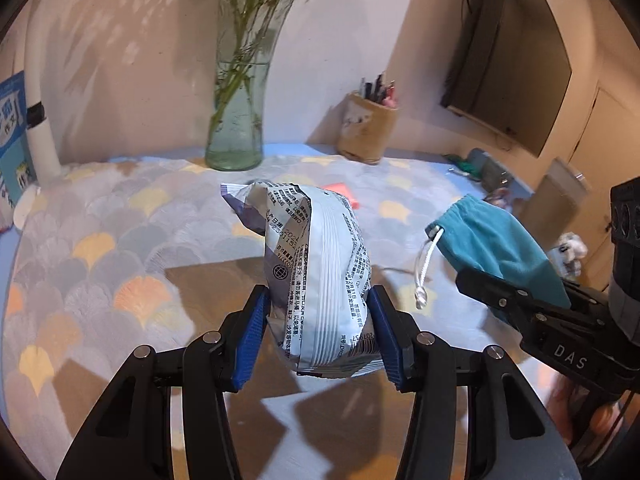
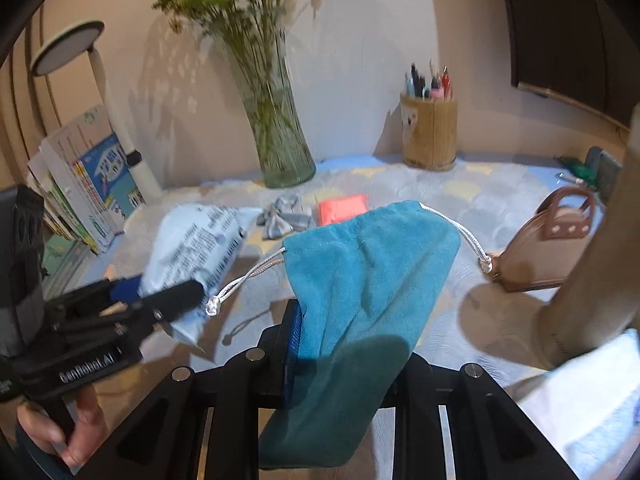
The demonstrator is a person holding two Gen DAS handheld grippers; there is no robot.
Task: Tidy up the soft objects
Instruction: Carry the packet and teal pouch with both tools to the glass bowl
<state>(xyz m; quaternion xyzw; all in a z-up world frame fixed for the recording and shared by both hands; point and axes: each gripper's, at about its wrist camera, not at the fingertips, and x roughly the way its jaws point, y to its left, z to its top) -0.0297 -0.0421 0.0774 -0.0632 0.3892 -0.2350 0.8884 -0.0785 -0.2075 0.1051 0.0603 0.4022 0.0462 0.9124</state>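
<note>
My left gripper (image 1: 318, 312) is shut on a white crinkled snack packet (image 1: 320, 268) with black print and holds it above the table. The packet also shows in the right wrist view (image 2: 196, 240), in the left gripper (image 2: 160, 296). My right gripper (image 2: 344, 344) is shut on a teal drawstring pouch (image 2: 360, 280) with white cords, held above the table. In the left wrist view the pouch (image 1: 496, 244) hangs from the right gripper (image 1: 516, 296) at the right. A grey-white fabric bow (image 2: 286, 212) and a coral pink pad (image 2: 342, 208) lie on the table beyond.
A glass vase (image 2: 280, 136) with green stems stands at the back. A tan pen holder (image 2: 429, 132) stands at the back right. Books (image 2: 92, 184) and a white lamp (image 2: 120, 120) stand at left. A brown handbag (image 2: 548, 240) sits at right. The patterned tablecloth (image 1: 100, 240) covers the table.
</note>
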